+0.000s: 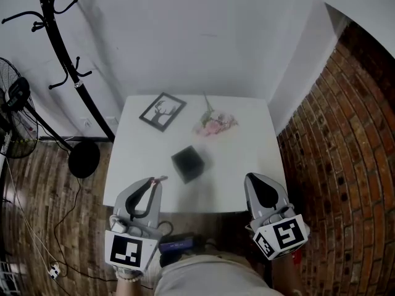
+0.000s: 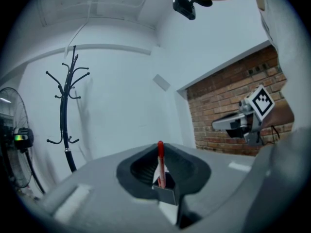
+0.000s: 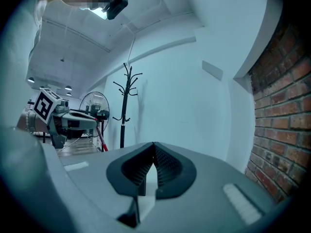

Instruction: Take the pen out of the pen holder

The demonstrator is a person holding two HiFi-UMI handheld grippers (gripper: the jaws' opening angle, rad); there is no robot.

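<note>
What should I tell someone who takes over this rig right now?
Left gripper: shut on the red pen, over the near left part of the table.
Right gripper: shut, with nothing in it, over the near right part.
Pen holder: black, mid-table, apart from both grippers.
Done: the pen is out of the holder.
Left: probably only to set the pen down.

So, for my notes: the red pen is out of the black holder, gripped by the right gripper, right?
No, the left gripper grips the red pen, out of the black holder; the left gripper view shows it between those fingers.
</note>
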